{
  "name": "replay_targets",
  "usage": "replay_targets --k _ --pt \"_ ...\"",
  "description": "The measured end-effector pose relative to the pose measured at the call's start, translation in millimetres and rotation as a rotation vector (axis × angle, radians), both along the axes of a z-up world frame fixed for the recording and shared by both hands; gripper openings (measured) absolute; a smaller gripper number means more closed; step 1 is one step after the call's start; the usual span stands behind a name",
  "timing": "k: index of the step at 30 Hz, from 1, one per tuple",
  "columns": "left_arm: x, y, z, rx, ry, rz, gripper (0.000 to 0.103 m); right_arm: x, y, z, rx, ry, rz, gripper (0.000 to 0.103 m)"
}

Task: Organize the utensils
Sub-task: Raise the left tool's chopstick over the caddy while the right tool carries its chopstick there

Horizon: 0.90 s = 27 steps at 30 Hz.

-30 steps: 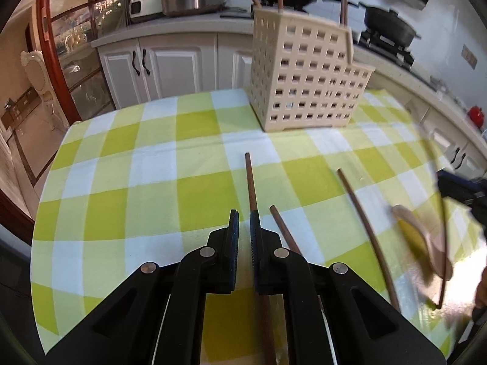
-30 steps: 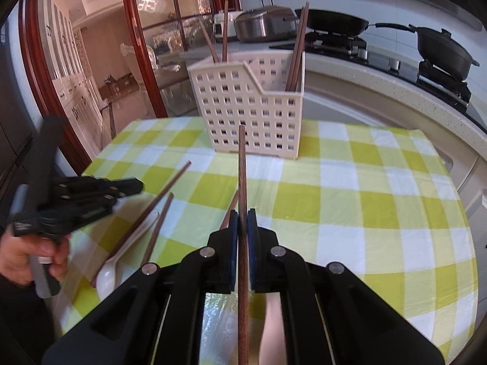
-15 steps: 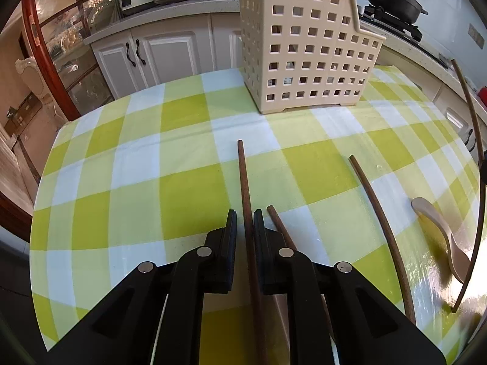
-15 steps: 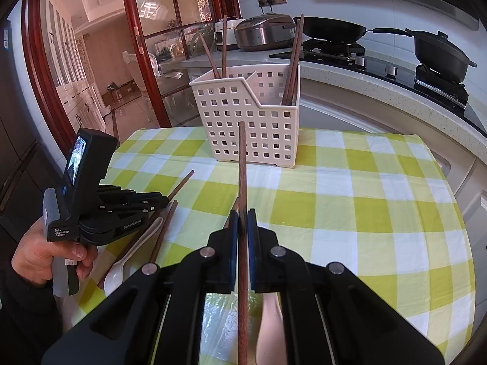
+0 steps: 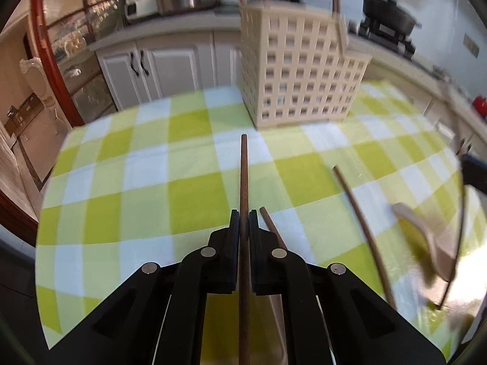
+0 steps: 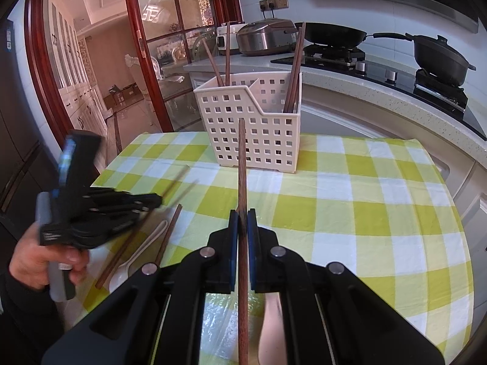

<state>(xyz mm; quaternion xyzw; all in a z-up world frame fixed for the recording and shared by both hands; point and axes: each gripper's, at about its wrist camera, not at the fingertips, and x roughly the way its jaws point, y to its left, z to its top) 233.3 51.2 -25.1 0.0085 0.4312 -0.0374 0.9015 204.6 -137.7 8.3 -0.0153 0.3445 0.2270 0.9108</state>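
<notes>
My left gripper (image 5: 243, 216) is shut on a brown chopstick (image 5: 243, 173) that points at the white perforated utensil basket (image 5: 301, 73), lifted above the checked tablecloth. My right gripper (image 6: 242, 216) is shut on another brown chopstick (image 6: 242, 164), also aimed at the basket (image 6: 252, 127), which holds several chopsticks in two compartments. Loose chopsticks (image 5: 362, 225) and a white spoon (image 5: 423, 237) lie on the cloth. The left gripper also shows blurred in the right wrist view (image 6: 152, 200).
The table has a green and white checked cloth (image 6: 350, 200). Behind it runs a counter with a rice cooker (image 6: 266, 36), a pan and a pot (image 6: 441, 57) on a stove. White cabinets (image 5: 158, 64) and a glass door stand to the left.
My left gripper has closed on the chopstick that lay between its fingers and lifted it off the cloth. My right gripper has risen, holding its chopstick.
</notes>
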Motion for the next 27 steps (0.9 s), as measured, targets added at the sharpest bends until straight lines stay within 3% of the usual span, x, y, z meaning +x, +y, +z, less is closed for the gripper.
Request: replay_targets --k 6,14,27 --pt "-42 10 44 -0.035 -0.131 0.01 0.005 -5 2 6 0.006 -0.014 0.005 0.006" --pt "-74 13 82 -0.019 -0.231 0.03 0.005 -14 0 23 0.022 -0.05 0.003 0.006" --pt "-84 8 107 -0.034 -0.309 0.034 0.004 -23 -6 46 0.044 -0.096 0.002 0.006"
